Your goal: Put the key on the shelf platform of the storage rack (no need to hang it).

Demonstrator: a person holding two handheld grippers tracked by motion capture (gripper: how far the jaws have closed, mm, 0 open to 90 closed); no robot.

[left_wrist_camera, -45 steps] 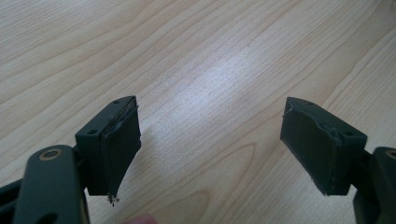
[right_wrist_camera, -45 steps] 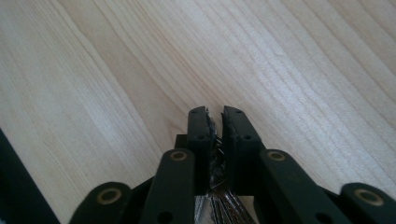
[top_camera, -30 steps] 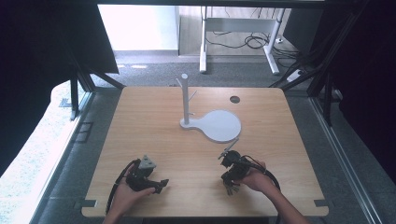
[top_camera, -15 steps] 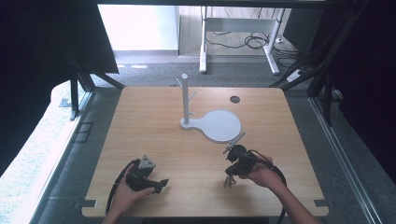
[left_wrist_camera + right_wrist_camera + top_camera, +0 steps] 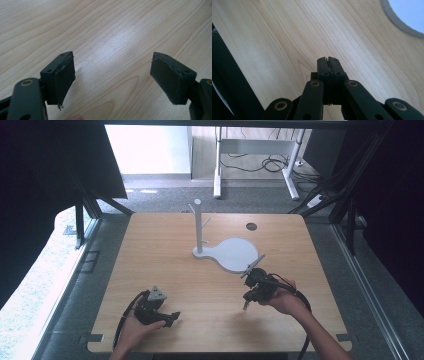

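The left gripper (image 5: pixel 172 316) is held in the person's left hand (image 5: pixel 134 330) near the front edge of the wooden surface (image 5: pixel 165 250), on its left side. In the left gripper view its jaws are spread wide apart, and between them there is only bare wood.

The right gripper (image 5: pixel 245 306) is held in the right hand (image 5: pixel 282 300) on the right side of the surface, well apart from the left one. Its jaws are pressed together and pinch nothing; in the right gripper view the tips (image 5: pixel 328 60) point down at the wood.

The white stand (image 5: pixel 227 252), with an upright post and a round flat base, is in the middle of the surface. The right gripper is just beside the near edge of this base (image 5: pixel 409 15) and does not touch it.
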